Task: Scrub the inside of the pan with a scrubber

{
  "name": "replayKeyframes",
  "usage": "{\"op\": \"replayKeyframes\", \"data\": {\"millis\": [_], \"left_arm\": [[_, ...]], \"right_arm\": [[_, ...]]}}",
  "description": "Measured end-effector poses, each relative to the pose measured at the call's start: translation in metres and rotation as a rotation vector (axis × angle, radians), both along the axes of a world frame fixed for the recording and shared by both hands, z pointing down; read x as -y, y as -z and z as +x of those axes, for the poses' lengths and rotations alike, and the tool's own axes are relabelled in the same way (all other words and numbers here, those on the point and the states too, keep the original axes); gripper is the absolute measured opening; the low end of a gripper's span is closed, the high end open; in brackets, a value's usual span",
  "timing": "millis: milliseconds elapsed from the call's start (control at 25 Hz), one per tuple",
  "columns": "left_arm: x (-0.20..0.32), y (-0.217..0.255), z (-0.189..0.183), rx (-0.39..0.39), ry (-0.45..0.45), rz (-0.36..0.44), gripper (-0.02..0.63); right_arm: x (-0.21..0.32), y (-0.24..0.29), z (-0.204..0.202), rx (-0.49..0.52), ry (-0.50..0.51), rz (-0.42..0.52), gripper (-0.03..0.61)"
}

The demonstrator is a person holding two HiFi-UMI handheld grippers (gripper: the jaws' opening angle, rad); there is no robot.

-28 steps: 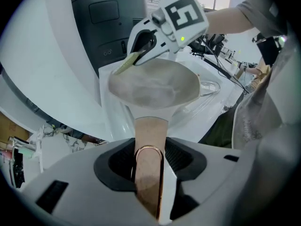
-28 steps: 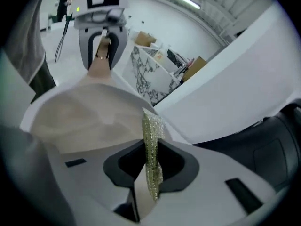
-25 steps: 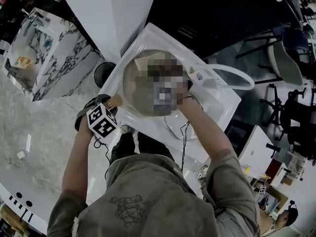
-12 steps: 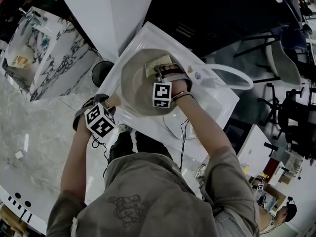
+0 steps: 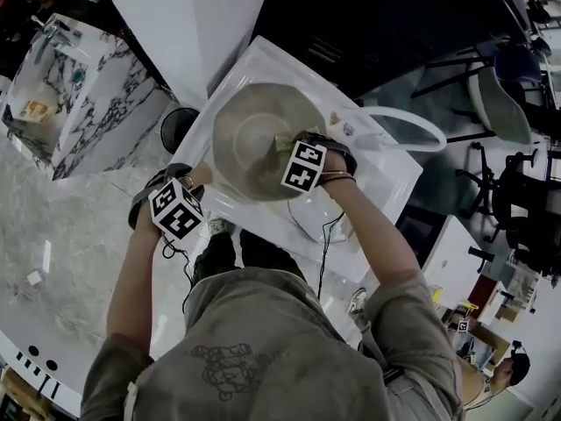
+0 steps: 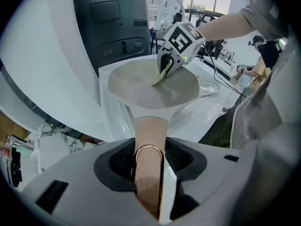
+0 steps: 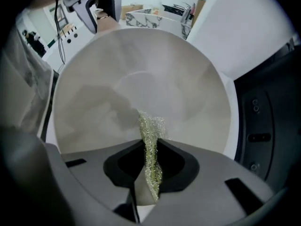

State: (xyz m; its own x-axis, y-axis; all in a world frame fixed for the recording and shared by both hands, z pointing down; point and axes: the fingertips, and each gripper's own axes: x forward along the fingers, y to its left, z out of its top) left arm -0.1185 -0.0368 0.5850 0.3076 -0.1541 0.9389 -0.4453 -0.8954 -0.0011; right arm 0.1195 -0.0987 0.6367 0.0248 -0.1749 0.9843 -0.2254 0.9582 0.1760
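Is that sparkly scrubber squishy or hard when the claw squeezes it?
Probably squishy: the scrubber is pinched thin in the right claw. Likely floppy too: its free end curves toward the pan. Seems light, being thin glittery mesh.

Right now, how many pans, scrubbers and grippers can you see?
Pan: 1
Scrubber: 1
Grippers: 2, the left gripper and the right gripper
Total: 4
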Motion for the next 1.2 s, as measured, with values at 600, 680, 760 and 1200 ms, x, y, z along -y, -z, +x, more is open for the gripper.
{"op": "replayKeyframes", "data": {"millis": [600, 680, 760, 1200], "left_arm": [[0.001, -0.001, 0.000, 0.000, -0.002, -0.001, 0.202], [0.001, 0.000, 0.000, 0.000, -0.002, 0.005, 0.202], [0.001, 0.000, 0.000, 0.000, -0.001, 0.014, 0.202], [0.006, 0.030, -0.013, 0.008, 0.069, 0.120, 0.225]], "right_arm": [[-0.078, 0.027, -0.049, 0.346, -0.288, -0.388, 0.075], [-0.086, 0.035, -0.064, 0.432, -0.339, -0.455, 0.075], [-0.092, 0.047, -0.079, 0.527, -0.390, -0.518, 0.075], [-0.040, 0.132, -0.108, 0.977, -0.593, -0.190, 0.075]]}}
